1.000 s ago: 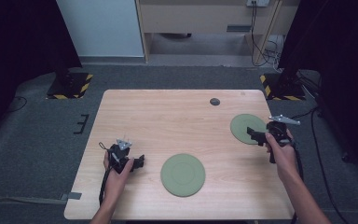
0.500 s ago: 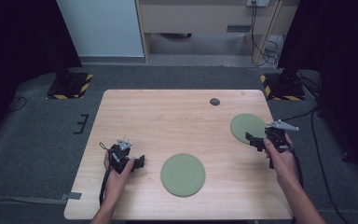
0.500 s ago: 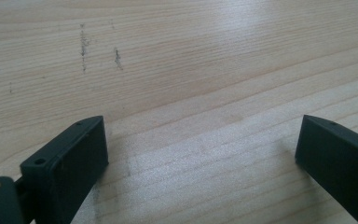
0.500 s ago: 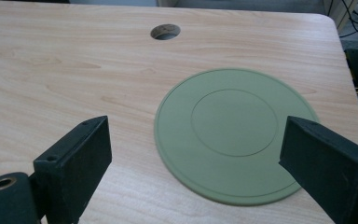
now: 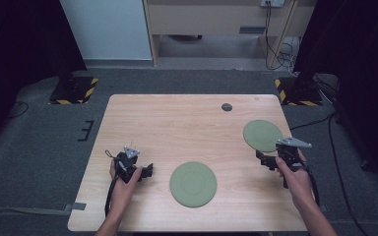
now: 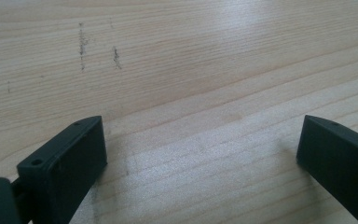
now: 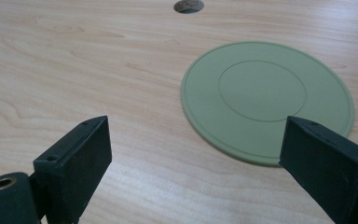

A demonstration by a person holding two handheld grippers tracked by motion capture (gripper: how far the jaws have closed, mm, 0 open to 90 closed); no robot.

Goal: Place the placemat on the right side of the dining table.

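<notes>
Just beyond my right fingers lies a flat round green mat [image 7: 266, 100], matte, with a faint inner ring, flush on the bench [image 5: 177, 128] near its right edge. A second, matching green mat [image 5: 193, 184] lies flat at the near middle.

The wooden table [image 5: 187, 132] is evenly and brightly lit from above, while its surroundings stay very dark; both gripper views are sharp on the grain, with soft shadows and a pale sheen; the high view is slightly soft.
</notes>
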